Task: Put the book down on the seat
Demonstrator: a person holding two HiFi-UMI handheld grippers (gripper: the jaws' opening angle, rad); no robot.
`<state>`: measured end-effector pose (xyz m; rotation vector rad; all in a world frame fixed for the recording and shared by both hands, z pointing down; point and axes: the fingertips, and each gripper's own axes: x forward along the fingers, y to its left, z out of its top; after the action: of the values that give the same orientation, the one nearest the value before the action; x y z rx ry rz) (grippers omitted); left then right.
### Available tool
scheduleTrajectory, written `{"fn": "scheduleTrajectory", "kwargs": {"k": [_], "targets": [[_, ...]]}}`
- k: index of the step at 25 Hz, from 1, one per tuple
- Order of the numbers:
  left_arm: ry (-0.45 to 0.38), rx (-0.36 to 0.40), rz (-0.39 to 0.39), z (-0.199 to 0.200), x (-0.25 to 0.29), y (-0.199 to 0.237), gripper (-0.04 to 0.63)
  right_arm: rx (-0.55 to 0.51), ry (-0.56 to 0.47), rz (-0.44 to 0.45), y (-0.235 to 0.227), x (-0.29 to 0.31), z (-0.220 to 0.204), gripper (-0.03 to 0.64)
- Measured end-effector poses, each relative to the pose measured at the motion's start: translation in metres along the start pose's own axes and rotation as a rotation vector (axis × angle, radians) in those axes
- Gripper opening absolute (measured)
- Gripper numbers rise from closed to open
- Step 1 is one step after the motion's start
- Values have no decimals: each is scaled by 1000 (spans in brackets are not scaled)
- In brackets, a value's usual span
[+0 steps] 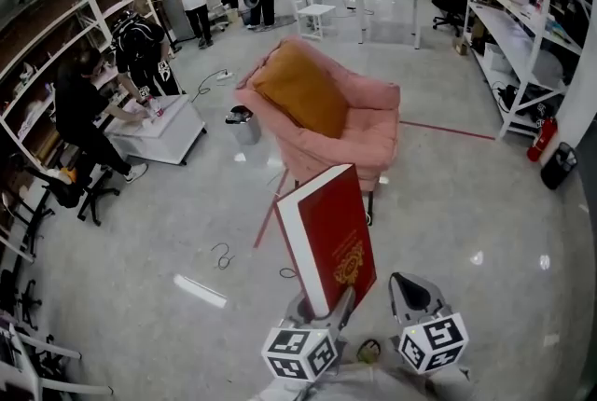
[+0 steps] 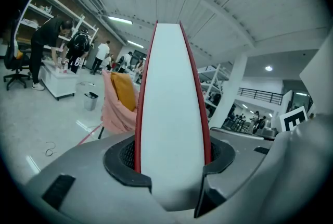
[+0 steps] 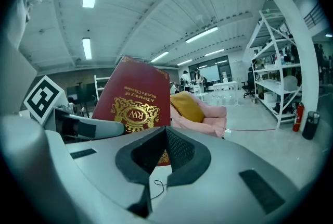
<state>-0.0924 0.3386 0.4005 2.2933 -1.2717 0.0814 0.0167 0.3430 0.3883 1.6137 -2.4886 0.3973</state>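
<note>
- My left gripper (image 1: 325, 304) has its jaws clamped on the bottom edge of the red book (image 1: 328, 236). The book rises out of them with its long axis close to upright.
- My right gripper (image 1: 408, 289) is just beside the book, jaws pressed together on nothing (it has no share in the hold).
- The pink armchair (image 1: 373, 124) lies ahead of both jaws, well apart. An orange cushion (image 1: 300, 89) leans on its back, and the seat below looks free.
- I judge the left hand carries forward, then tips the book flat.
</note>
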Motion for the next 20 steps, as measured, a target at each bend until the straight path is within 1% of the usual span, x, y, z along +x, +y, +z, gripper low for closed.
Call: {"fn": "scheduleTrajectory", "kwargs": {"k": [3,7,11,15,20], "targets": [[-11,-14,-1,-1,3,-3,242,11,6,-13,-5,-4,-5,5],[-2,-19,7,-4,0,-9,242,14,29,-32,-10,-14,-8,5],[-1,-30,20,0,2,-6,241,32,39,-41,-15,-15,-8,5],[-7,-33,28,11,11,6,242,43,69,-30,-14,-3,-12,5],[1,-31,31,30,37,28,241,32,100,-12,-17,28,-9,5]]}}
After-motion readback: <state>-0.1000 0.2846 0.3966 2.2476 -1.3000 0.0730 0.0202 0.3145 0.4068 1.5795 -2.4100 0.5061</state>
